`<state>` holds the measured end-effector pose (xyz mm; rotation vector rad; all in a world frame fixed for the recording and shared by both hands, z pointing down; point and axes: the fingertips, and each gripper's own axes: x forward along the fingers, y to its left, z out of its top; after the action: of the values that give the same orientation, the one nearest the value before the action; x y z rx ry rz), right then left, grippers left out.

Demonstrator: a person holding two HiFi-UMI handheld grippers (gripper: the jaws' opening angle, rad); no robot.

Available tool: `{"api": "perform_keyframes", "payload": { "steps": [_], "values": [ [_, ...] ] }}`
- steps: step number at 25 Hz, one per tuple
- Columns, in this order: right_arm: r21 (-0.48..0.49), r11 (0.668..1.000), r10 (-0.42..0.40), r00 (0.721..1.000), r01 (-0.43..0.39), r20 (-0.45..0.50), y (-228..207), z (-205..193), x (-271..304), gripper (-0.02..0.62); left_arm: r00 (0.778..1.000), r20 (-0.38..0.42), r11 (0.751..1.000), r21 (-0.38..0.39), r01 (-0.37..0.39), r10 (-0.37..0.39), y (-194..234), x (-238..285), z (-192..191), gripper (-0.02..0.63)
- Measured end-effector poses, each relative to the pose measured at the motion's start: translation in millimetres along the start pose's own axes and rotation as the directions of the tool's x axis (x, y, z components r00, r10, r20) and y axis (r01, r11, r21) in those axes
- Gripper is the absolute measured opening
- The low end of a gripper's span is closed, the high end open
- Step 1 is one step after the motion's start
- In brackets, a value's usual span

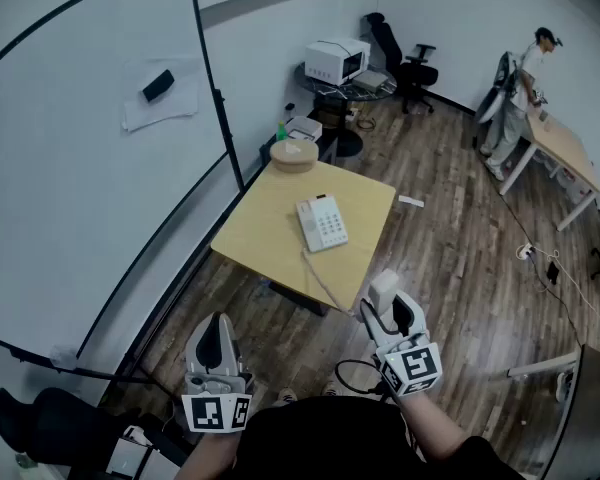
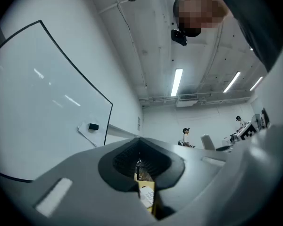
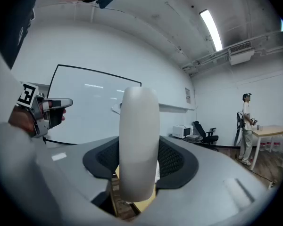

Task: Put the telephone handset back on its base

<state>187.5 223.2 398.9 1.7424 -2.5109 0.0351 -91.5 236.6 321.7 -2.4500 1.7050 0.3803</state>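
A: Room first. Ground?

B: Wood floor [image 1: 460,258], open to the right of the counter [image 1: 270,218] and in front of it. Whiteboard [image 1: 80,168] runs down the left side, close along the counter's left edge.

A: Counter itself?

B: Square, pale yellow top. Near corner and right edge are free. Most of the top is bare.

A: Other bulk around?

B: Second counter [image 1: 565,148] well off to the right, with a person [image 1: 520,93] standing at it. Office chair [image 1: 410,63] at the far wall. Both well apart from the work.

A: On the counter?

B: Round wooden box [image 1: 294,154] at the far corner. Telephone base [image 1: 322,222] near the middle, cradle side empty, nothing between it and the near edge.

A: Tools?

B: Right tool [image 1: 388,313] grips the handset [image 1: 384,290], white, upright between the jaws, held short of the counter's near corner. Left tool [image 1: 217,340] has its jaws together on nothing, low at the left, off the counter.

A: Smallest?

B: The cord [image 1: 325,278], running from the base across the top and over the near edge toward the handset.
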Motion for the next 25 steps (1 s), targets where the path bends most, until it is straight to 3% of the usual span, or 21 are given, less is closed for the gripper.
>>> {"api": "perform_keyframes", "payload": {
  "steps": [14,25],
  "values": [
    [0.056,0.998,0.035,0.999,-0.037,0.031,-14,1,14,0.224,1.000,-0.008,1.000,0.018,-0.024,0.025,-5,14,-6,0.000],
    [0.045,0.995,0.083,0.994,-0.086,0.068,-45,3,43,0.222,0.996,-0.001,0.991,0.101,-0.087,0.088,-16,43,-13,0.000]
  ]
}}
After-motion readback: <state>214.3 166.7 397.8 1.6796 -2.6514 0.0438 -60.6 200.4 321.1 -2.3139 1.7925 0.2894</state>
